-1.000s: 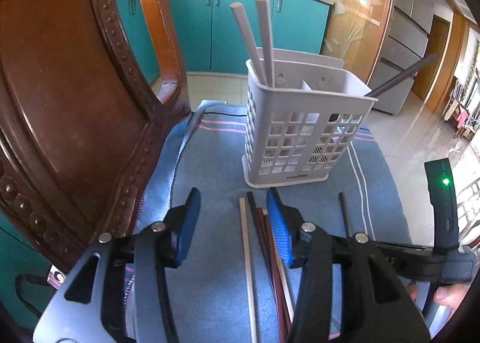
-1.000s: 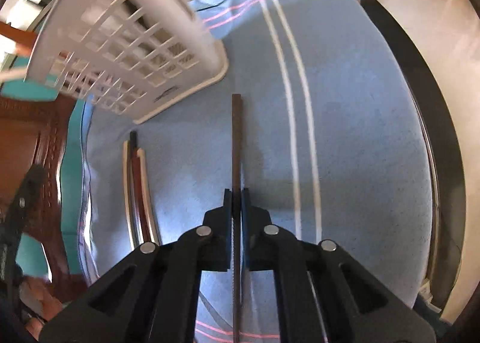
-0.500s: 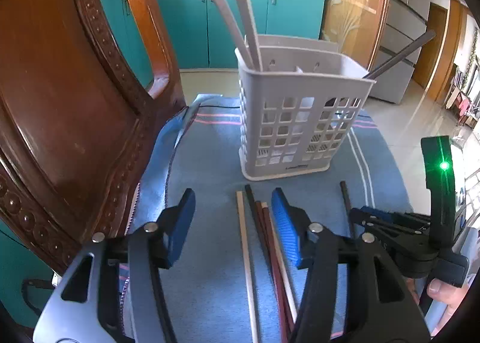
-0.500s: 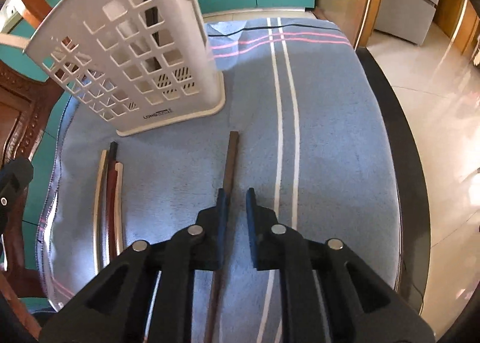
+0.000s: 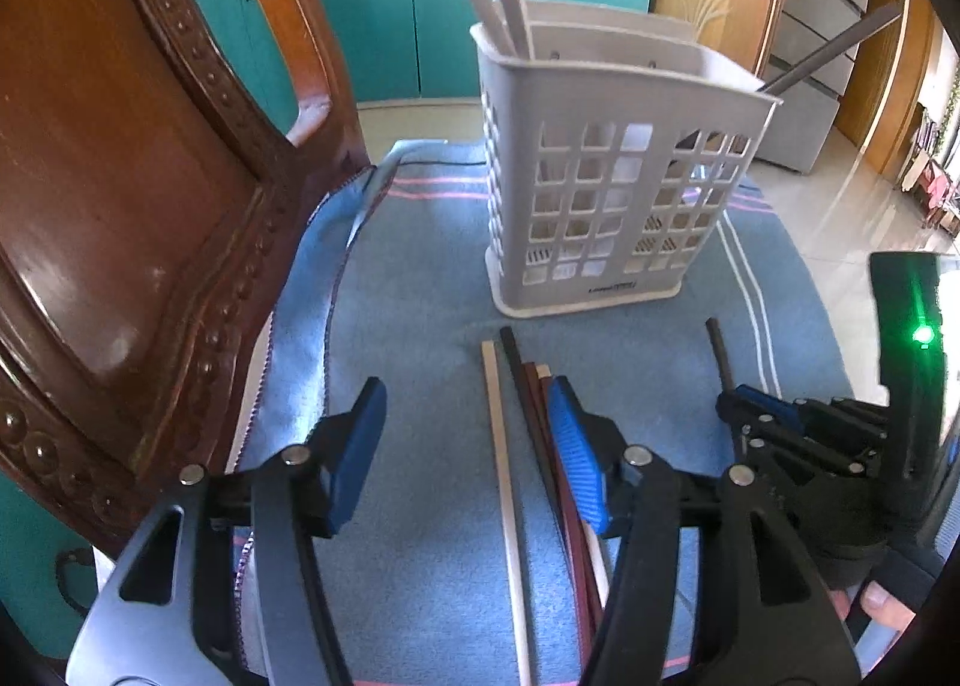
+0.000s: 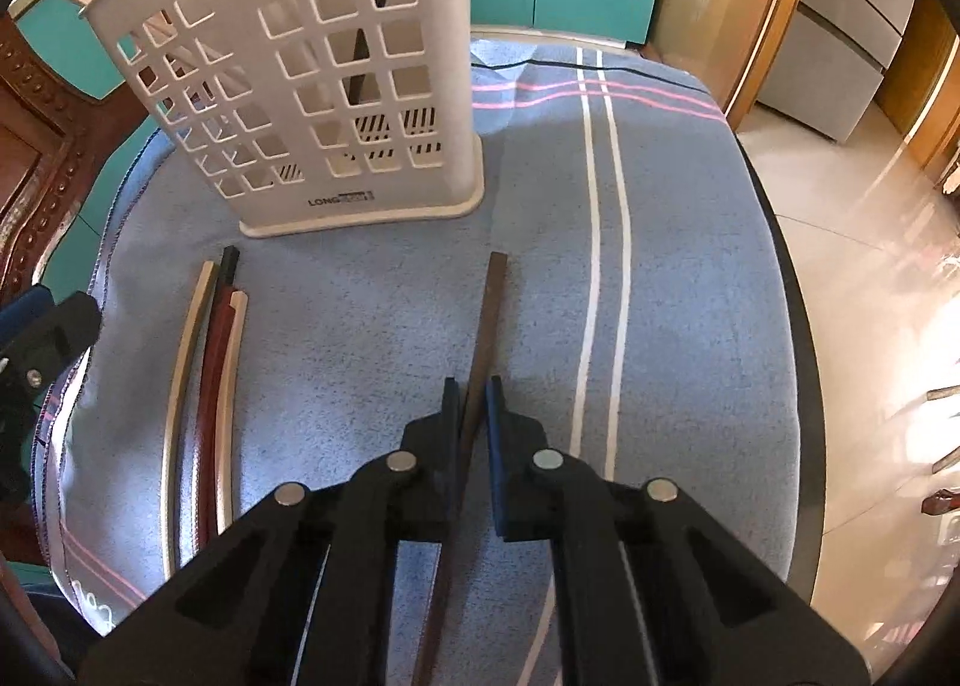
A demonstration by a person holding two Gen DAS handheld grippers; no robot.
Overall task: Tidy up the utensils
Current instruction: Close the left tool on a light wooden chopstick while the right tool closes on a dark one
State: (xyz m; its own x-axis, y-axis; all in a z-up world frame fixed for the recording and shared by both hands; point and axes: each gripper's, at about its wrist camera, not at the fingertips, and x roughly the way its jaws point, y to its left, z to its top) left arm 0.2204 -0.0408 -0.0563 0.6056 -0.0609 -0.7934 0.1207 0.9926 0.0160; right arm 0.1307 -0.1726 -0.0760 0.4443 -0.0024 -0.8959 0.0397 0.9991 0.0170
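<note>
A white slotted utensil holder [image 5: 606, 194] stands on a blue cloth [image 5: 420, 290]; it holds two pale chopsticks and a dark one, and shows in the right wrist view [image 6: 312, 86]. Several loose chopsticks [image 5: 522, 434], pale, dark and red-brown, lie in front of it [image 6: 210, 374]. My left gripper [image 5: 468, 440] is open and empty, straddling the pale chopstick [image 5: 504, 470]. A single brown chopstick [image 6: 483, 338] lies on the cloth between the fingers of my right gripper [image 6: 474, 404], which is slightly open around it.
A carved wooden chair back [image 5: 138, 194] rises close on the left. The table's dark rim [image 6: 798, 362] curves along the right, with tiled floor beyond. Teal cabinets [image 5: 384, 8] stand at the back.
My right gripper has let go of the brown chopstick: shut on it a second ago, its fingers are now slightly parted. The right view has tilted up. The left gripper moved a little closer to the holder.
</note>
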